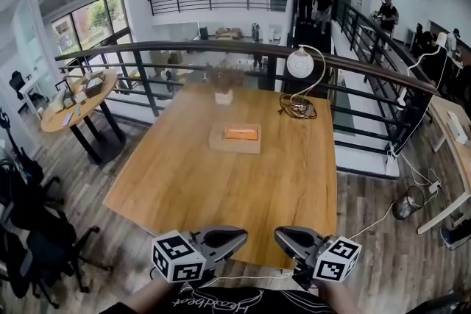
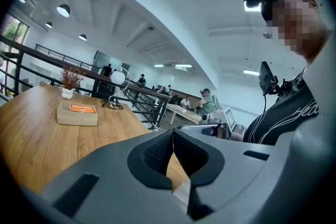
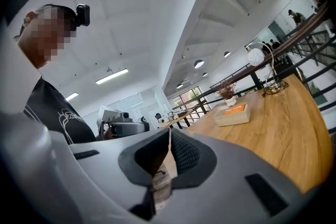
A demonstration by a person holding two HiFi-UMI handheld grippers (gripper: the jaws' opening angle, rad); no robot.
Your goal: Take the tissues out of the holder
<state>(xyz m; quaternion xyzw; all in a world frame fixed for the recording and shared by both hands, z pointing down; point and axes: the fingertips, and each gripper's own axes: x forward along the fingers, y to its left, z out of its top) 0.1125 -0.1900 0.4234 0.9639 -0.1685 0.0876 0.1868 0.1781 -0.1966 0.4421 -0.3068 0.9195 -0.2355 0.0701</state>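
The tissue holder (image 1: 235,137) is a low wooden box with an orange tissue pack showing in its top, and it sits past the middle of the long wooden table (image 1: 184,180). It appears far off in the left gripper view (image 2: 77,113) and the right gripper view (image 3: 232,114). My left gripper (image 1: 241,234) and right gripper (image 1: 280,234) hover at the table's near edge, tips turned toward each other and well short of the holder. In the gripper views the left gripper (image 2: 172,138) and right gripper (image 3: 169,140) have their jaws pressed together with nothing between them.
A small plant in a white pot (image 1: 224,93) stands behind the holder. A white globe lamp (image 1: 299,62) with a coiled cable (image 1: 298,108) is at the far right corner. A dark railing (image 1: 221,48) runs behind the table. A round table (image 1: 77,103) and black chairs (image 1: 44,246) stand at the left.
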